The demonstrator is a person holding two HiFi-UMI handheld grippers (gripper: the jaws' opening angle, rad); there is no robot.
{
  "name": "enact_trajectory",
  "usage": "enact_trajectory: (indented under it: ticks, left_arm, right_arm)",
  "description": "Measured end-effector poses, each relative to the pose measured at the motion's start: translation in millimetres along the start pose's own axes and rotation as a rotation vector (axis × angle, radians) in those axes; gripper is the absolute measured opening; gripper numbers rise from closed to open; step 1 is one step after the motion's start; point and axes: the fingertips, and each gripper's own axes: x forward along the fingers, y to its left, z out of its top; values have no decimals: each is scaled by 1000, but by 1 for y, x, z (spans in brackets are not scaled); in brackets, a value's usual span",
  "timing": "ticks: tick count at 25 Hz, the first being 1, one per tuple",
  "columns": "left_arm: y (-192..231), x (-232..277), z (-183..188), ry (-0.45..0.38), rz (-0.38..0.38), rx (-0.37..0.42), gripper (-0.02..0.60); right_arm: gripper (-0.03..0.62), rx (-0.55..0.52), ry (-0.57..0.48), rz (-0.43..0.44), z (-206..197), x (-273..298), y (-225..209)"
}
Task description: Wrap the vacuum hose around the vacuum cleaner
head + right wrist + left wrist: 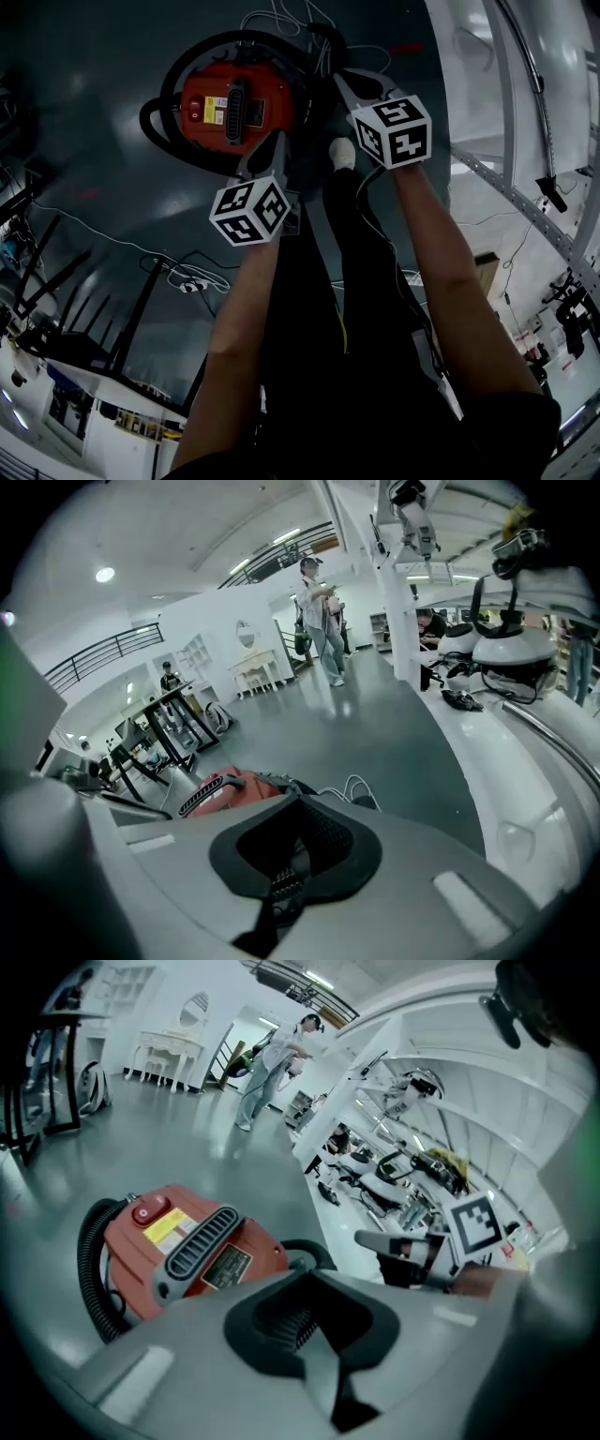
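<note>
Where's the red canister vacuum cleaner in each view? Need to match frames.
Head view: red canister vacuum cleaner upper left of centre.
Left gripper view: vacuum left of centre.
Right gripper view: vacuum lower left, only its top showing.
Shared landmark: grey slotted handle on its top.

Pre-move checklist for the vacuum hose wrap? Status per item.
1. Left gripper empty: ok, jaws together on nothing.
2. Right gripper empty: ok, jaws together on nothing.
3. Hose round the red vacuum cleaner: ok, it rings the body.
4. Hose end secured: cannot tell, the far side is cluttered.
5. White cables clear of the hose: cannot tell.
</note>
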Motion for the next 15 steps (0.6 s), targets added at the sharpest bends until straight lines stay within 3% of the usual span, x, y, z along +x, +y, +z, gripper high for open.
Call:
enact_trajectory:
  ticks: [15]
  left_arm:
    - [61,-63,-32,7,85,-57,11]
  right_arm:
    - [-3,86,53,19,-58,-26,80]
